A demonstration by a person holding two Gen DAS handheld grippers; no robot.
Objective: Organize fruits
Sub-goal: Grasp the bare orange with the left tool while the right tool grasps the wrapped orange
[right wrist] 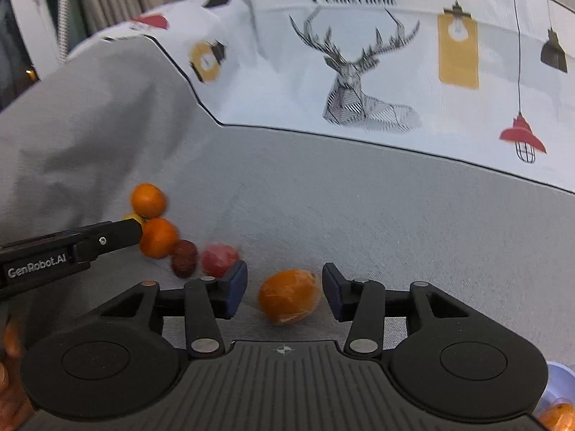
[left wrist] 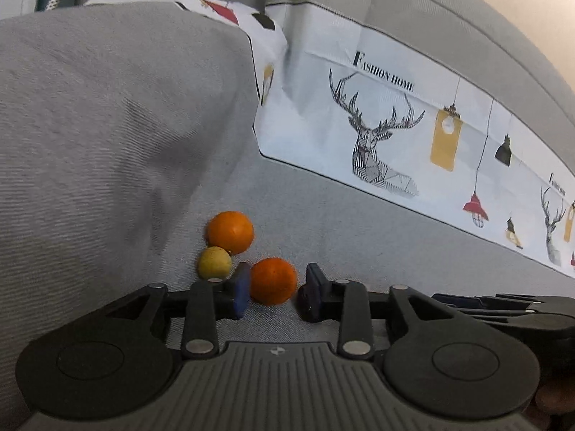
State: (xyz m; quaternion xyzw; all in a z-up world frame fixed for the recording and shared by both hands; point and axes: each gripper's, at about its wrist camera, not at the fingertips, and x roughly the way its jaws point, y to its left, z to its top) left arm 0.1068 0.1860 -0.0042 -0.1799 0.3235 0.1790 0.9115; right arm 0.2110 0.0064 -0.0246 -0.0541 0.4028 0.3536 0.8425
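Observation:
Several small fruits lie on a grey sofa seat (left wrist: 359,237). My left gripper (left wrist: 275,296) is open around an orange (left wrist: 274,280); its left pad is close against the fruit, and a small gap shows at the right pad. Behind it sit a second orange (left wrist: 230,231) and a yellow-green fruit (left wrist: 214,262). My right gripper (right wrist: 284,296) is open around another orange (right wrist: 289,296), with gaps on both sides. To its left lie a red fruit (right wrist: 219,260), a dark red fruit (right wrist: 184,258) and two oranges (right wrist: 158,237), which the left gripper's finger (right wrist: 122,231) reaches.
A grey cushion (left wrist: 107,125) rises to the left, close behind the fruit pile. A white cover printed with deer and lamps (right wrist: 359,72) drapes the sofa back. A pale blue bowl rim (right wrist: 559,377) holding something orange shows at the lower right.

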